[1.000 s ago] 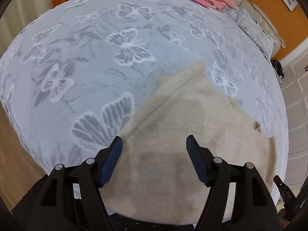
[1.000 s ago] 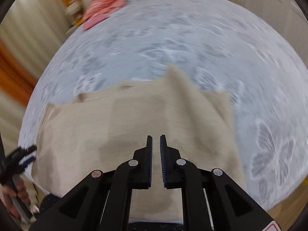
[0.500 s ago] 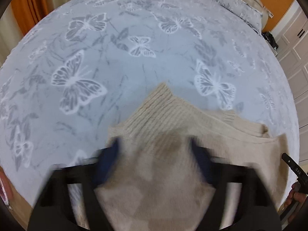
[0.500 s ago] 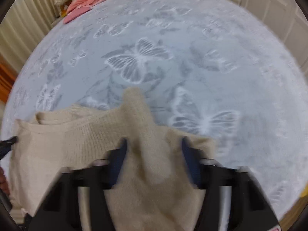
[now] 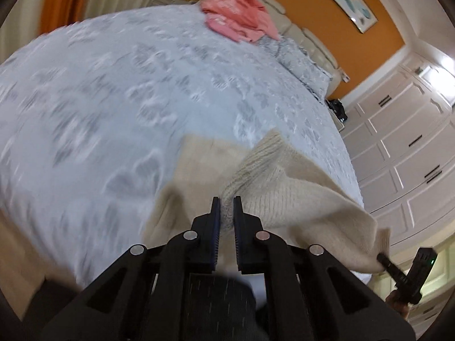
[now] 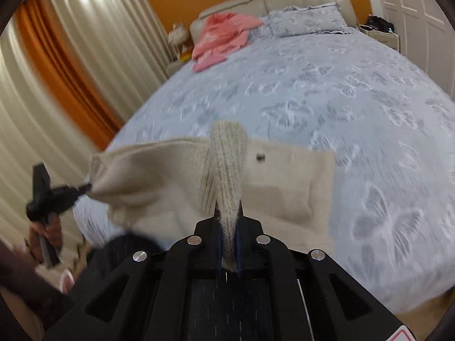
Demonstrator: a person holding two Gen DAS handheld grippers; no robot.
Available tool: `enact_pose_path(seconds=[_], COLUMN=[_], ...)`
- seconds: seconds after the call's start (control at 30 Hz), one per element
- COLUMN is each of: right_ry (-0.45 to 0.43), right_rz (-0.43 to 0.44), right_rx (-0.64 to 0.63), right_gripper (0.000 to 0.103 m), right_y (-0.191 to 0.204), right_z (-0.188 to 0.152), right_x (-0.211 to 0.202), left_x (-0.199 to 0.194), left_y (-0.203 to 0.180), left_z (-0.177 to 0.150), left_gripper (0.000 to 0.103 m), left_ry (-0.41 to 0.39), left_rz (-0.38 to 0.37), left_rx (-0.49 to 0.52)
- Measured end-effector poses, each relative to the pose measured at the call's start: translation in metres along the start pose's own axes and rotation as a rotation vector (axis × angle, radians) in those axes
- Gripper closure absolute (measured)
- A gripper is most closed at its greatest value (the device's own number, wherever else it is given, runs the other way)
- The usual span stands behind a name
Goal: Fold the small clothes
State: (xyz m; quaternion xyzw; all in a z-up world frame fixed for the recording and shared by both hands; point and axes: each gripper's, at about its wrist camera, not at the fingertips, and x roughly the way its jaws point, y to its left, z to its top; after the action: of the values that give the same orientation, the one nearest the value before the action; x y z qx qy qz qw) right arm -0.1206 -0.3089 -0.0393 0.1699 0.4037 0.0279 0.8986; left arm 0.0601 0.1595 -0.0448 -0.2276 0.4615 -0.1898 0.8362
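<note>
A small cream knit sweater (image 5: 298, 196) is lifted off the near edge of the bed. My left gripper (image 5: 226, 201) is shut on a ribbed part of it. My right gripper (image 6: 228, 207) is shut on a ribbed cuff or hem (image 6: 227, 153) that stands up between its fingers. The sweater (image 6: 159, 170) stretches between the two grippers. In the right wrist view the left gripper (image 6: 82, 189) shows at the sweater's left corner. In the left wrist view the right gripper (image 5: 382, 258) shows at its right corner. A small dark button (image 6: 259, 157) shows on the lower layer.
The bed (image 6: 341, 91) has a pale blue cover with butterfly print. A pink garment (image 6: 221, 37) and a pillow (image 6: 307, 18) lie at the headboard. Curtains (image 6: 71, 65) hang at the left, white wardrobe doors (image 5: 412, 147) at the right.
Both grippers have closed on the sweater's ribbed parts and lifted it up and back from the bed. Both were open half a second ago; the right was shut and empty before that.
</note>
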Motion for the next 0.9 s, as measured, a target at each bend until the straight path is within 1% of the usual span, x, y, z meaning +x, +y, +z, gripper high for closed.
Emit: enact_pose_path(seconds=[0.03,0.1,0.2,0.27,0.3,0.33,0.37,0.4,0.43,0.47,0.5,0.53,0.57,0.6,0.63,0.7,0.73,0.8,0.9], right_ry=[0.004,-0.012,-0.076,-0.113,-0.125,-0.126,-0.125,-0.099,-0.067,0.007,0.092,0.134,0.117,0.047,0.006,-0.023,-0.014,0.051,0.164], right_rz=[-0.008,-0.033,-0.087,-0.119,-0.136,-0.145,-0.17,-0.175,-0.164,-0.174,-0.235,-0.282,-0.288,-0.244,-0.217,-0.181,-0.147,-0.115,-0.067], right_rx=[-0.004,0.001,0.004,-0.012,-0.006,0.005,0.039,0.104,0.156,0.254,0.327,0.351,0.353,0.343,0.334,0.318,0.314,0.302,0.229], right_gripper=[0.097,0.097,0.097,0.097,0.097,0.097,0.096,0.091,0.088,0.087,0.087,0.086,0.086,0.086,0.086,0.086,0.086,0.086,0.086], right_y=[0.001,0.002,-0.005,-0.015,-0.023,-0.029,-0.042,-0.06,-0.073,-0.095,-0.11,-0.114,-0.109,-0.097,-0.087,-0.063,-0.054,-0.036,0.004], right_z=[-0.004,-0.006,0.017,0.038,0.052,0.06,0.071,0.079,0.082,0.082,0.08,0.08,0.081,0.081,0.08,0.067,0.057,0.041,0.032], right_x=[-0.005,-0.011,-0.002,0.012,0.026,0.036,0.057,0.082,0.1,0.132,0.158,0.168,0.167,0.154,0.144,0.125,0.122,0.129,0.153], left_x=[-0.006,-0.017,-0.008,0.007,0.013,0.024,0.035,0.049,0.066,0.094,0.122,0.142,0.156,0.155,0.142,0.121,0.113,0.096,0.086], left_y=[-0.001,-0.005,-0.01,-0.022,-0.028,-0.034,-0.037,-0.039,-0.039,-0.036,-0.03,-0.024,-0.016,-0.01,-0.003,0.007,0.011,0.021,0.038], left_z=[-0.007,-0.011,0.005,0.028,0.035,0.047,0.056,0.064,0.07,0.075,0.077,0.075,0.073,0.07,0.066,0.057,0.051,0.033,0.008], left_gripper=[0.095,0.095,0.095,0.095,0.095,0.095,0.094,0.088,0.086,0.074,0.068,0.07,0.07,0.069,0.068,0.05,0.048,0.043,0.038], left_ry=[0.001,-0.011,-0.03,-0.061,-0.074,-0.096,-0.111,-0.12,-0.123,-0.095,-0.033,0.029,0.091,0.101,0.072,0.049,0.041,0.035,0.084], left_rz=[0.013,0.038,0.047,0.047,0.058,0.091,0.117,0.143,0.183,0.272,0.381,0.457,0.489,0.484,0.437,0.378,0.368,0.352,0.353], left_rx=[0.005,0.023,0.037,0.066,0.09,0.113,0.116,0.119,0.127,0.144,0.154,0.152,0.128,0.083,0.011,-0.072,-0.097,-0.15,-0.231])
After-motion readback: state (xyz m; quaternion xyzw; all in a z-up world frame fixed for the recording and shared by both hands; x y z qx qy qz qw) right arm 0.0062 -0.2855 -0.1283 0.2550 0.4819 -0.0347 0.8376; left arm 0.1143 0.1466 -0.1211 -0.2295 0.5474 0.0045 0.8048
